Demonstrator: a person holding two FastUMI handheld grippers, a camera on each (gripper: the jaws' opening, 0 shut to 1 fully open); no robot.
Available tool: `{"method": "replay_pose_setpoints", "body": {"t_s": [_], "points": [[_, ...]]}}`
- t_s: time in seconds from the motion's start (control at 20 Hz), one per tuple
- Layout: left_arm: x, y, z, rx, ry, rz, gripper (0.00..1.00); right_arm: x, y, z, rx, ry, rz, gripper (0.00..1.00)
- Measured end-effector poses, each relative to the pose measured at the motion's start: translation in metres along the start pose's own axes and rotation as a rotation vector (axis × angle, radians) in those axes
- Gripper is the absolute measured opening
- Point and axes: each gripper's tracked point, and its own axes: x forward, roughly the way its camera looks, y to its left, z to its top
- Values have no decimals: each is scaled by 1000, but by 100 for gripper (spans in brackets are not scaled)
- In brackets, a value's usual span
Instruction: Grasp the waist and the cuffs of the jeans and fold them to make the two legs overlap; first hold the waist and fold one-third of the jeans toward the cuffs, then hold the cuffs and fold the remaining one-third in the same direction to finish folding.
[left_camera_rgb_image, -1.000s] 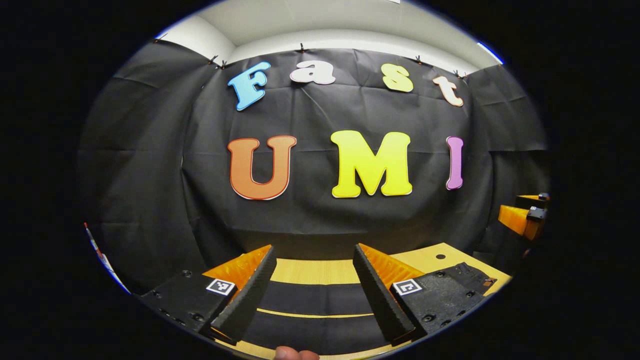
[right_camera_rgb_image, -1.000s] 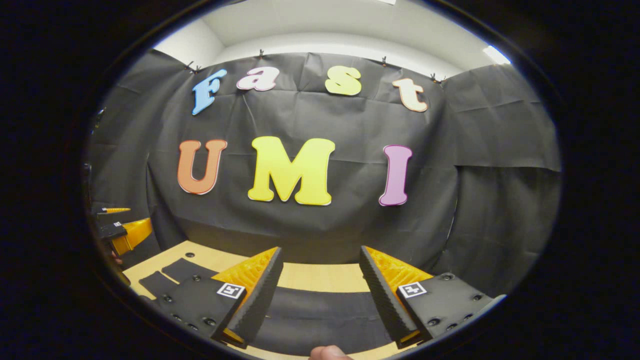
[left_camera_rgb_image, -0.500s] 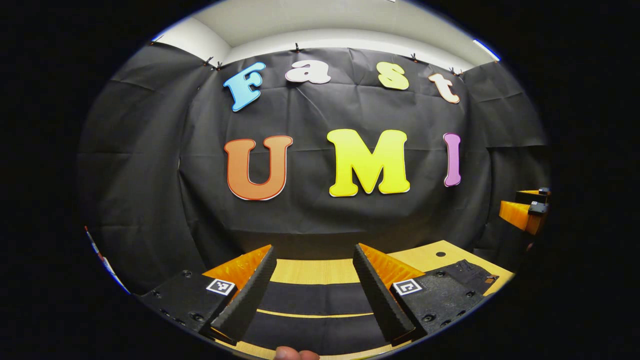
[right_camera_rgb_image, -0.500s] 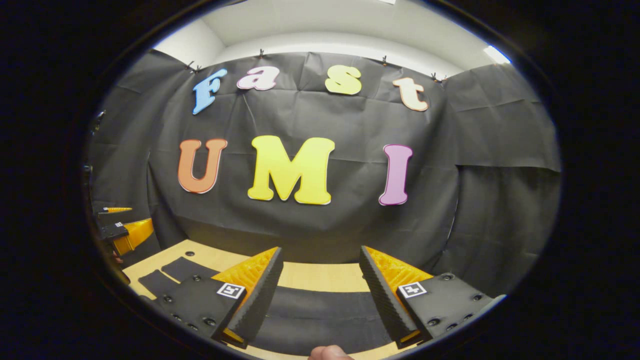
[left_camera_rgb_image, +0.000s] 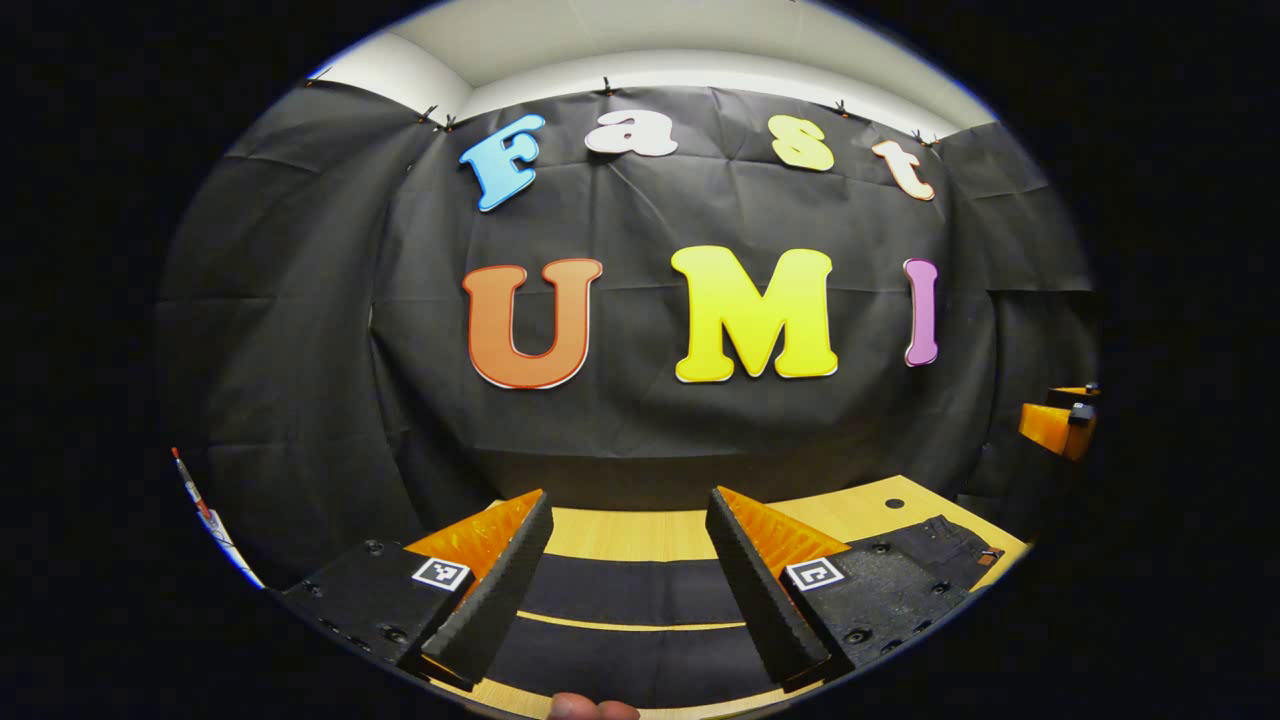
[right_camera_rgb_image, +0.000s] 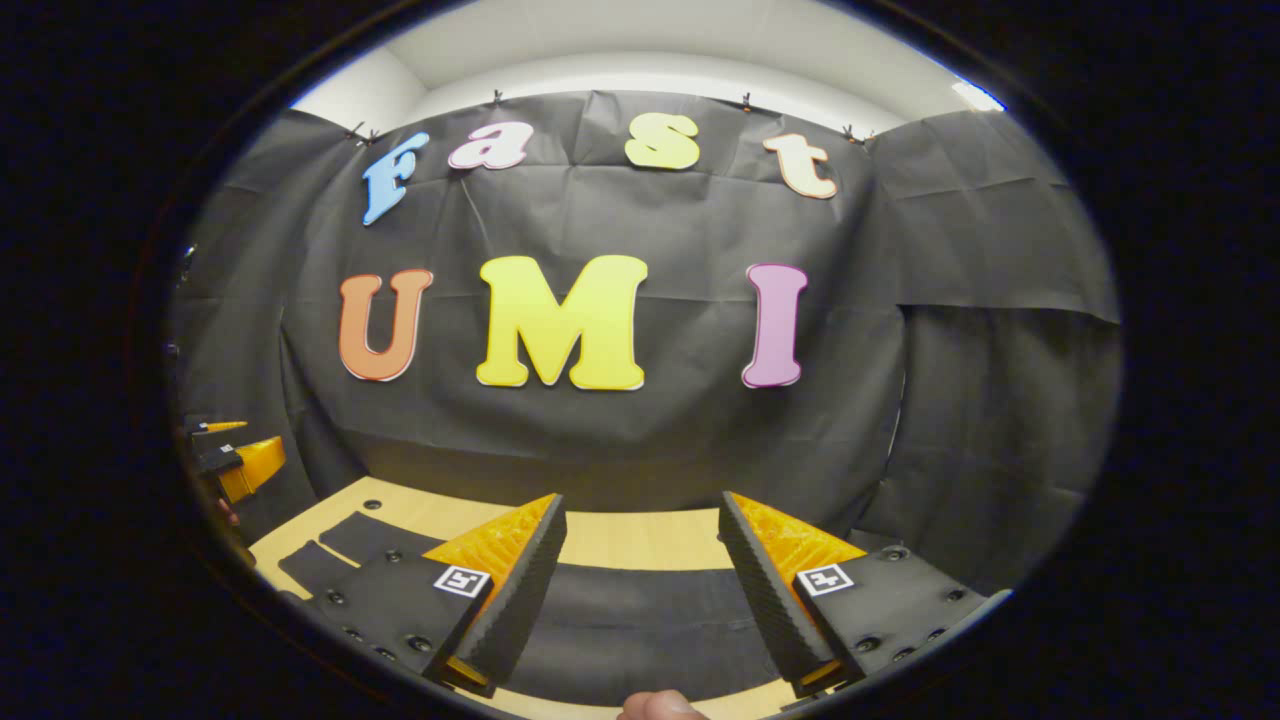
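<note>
The dark jeans (left_camera_rgb_image: 630, 590) lie flat on the wooden surface (left_camera_rgb_image: 640, 533), their long axis running from 9 to 3 o'clock across both sets of tongs. The left tongs (left_camera_rgb_image: 628, 580) and the right tongs (right_camera_rgb_image: 640, 590) hover just above the cloth, spread wide and holding nothing. The left gripper view shows what looks like the waist at 4 o'clock; the right gripper view shows two separate legs at 8 o'clock. By that reading, each is roughly mid-length, neither clearly nearer an end.
</note>
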Motion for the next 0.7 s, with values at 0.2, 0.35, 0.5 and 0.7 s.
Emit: {"method": "replay_pose_setpoints", "body": {"t_s": [0.2,0.35,0.5,0.7], "points": [[3,32,-19,1,43,58,99,2,-41,-14,-24,29,-70,93],[2,68,-55,-93,137,136,99,-1,-82,-44,9,117,-111,93],[-11,108,-119,-262,294,246,99,-8,-127,-116,151,328,-156,95],[-28,154,-198,-504,474,383,100,-19,-186,-210,459,540,-313,94]]}}
